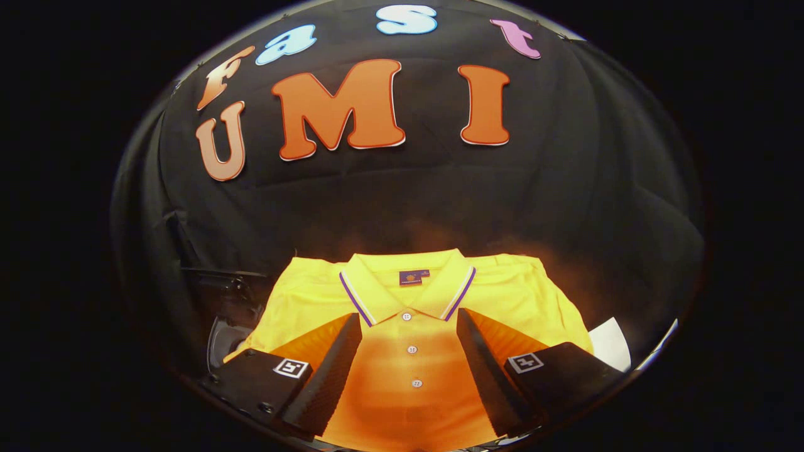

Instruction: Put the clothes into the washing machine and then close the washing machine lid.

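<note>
A yellow polo shirt (402, 295) lies folded flat, with a striped collar, a small dark neck label and a row of white buttons down its placket. My gripper (408, 323) hovers just above the shirt with its two black ridged fingers (333, 364) spread wide. The button placket runs between the fingers and the collar lies just beyond their tips. Nothing is held. A dark rounded part (227, 336), possibly the washing machine, shows left of the shirt beside the left finger.
A white sheet or corner (610, 344) sticks out from under the shirt on the right, past the right finger. Black cloth forms the booth wall behind the shirt. A dark frame or stand (220, 276) stands at the left.
</note>
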### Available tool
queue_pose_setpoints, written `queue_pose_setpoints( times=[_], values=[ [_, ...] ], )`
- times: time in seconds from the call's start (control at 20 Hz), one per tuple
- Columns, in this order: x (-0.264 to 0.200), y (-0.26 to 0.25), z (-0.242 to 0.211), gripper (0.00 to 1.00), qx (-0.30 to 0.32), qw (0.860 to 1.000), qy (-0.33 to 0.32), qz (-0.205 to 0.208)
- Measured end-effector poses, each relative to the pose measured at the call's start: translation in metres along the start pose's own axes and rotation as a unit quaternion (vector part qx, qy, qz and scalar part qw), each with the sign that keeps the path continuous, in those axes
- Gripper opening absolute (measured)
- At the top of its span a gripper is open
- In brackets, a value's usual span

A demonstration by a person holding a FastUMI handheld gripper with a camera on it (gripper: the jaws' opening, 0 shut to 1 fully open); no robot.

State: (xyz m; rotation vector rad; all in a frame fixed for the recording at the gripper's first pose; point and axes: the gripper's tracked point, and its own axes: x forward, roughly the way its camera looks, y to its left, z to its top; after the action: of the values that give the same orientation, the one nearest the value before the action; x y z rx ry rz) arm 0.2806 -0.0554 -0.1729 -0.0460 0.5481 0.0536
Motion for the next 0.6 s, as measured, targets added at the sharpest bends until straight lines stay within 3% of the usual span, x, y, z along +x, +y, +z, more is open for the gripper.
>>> queue_pose_setpoints(
  times=[0.6],
  values=[
    [0.032, -0.003, -0.036, 0.97, 0.006, 0.995, 0.098, -0.020]
  ],
)
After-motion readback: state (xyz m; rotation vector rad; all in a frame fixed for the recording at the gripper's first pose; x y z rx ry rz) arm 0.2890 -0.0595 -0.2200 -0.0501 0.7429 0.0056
